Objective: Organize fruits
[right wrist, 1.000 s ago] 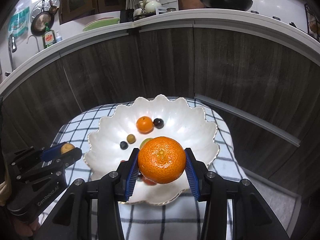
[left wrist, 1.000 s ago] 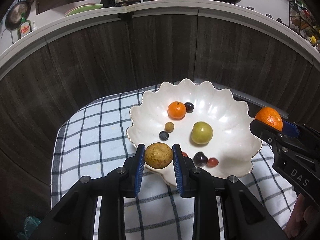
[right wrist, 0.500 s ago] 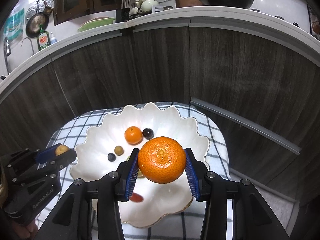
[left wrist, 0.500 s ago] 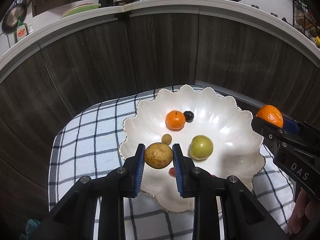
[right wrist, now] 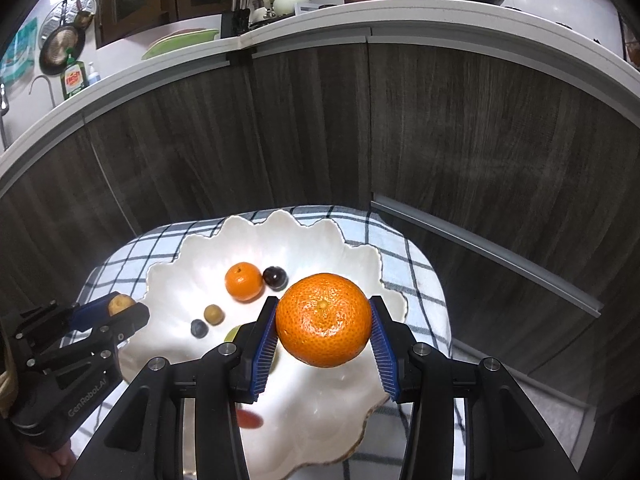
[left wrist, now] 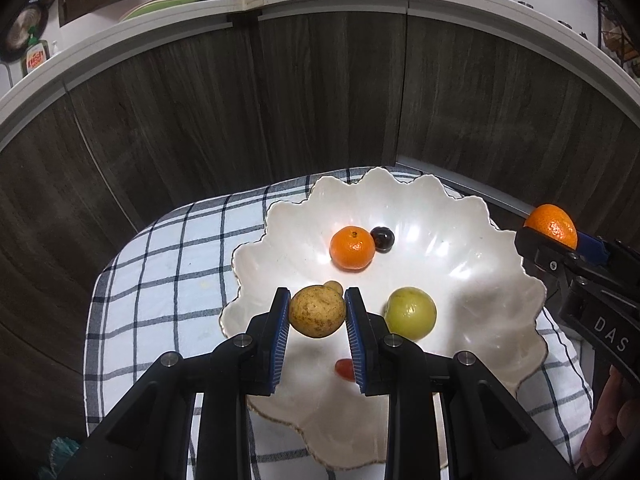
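My left gripper (left wrist: 317, 317) is shut on a brown speckled fruit (left wrist: 317, 311) and holds it above the left part of a white scalloped bowl (left wrist: 496, 276). My right gripper (right wrist: 323, 322) is shut on a large orange (right wrist: 323, 319) above the bowl's right half (right wrist: 360, 256). In the bowl lie a small orange (left wrist: 352, 247), a dark plum (left wrist: 382, 238), a green fruit (left wrist: 411, 313), a red fruit (left wrist: 344, 368), a small tan fruit (right wrist: 213, 314) and a dark blue berry (right wrist: 198, 327). The right gripper with its orange also shows in the left wrist view (left wrist: 551, 230), and the left gripper in the right wrist view (right wrist: 120, 307).
The bowl stands on a blue-and-white checked cloth (left wrist: 160, 292) over a small table. Dark wood cabinet fronts (left wrist: 320, 92) curve close behind it, under a white counter (right wrist: 300, 24) with dishes and a wok.
Both grippers have moved forward over the bowl with their fruits still held. The bowl now sits closer and lower in both views.
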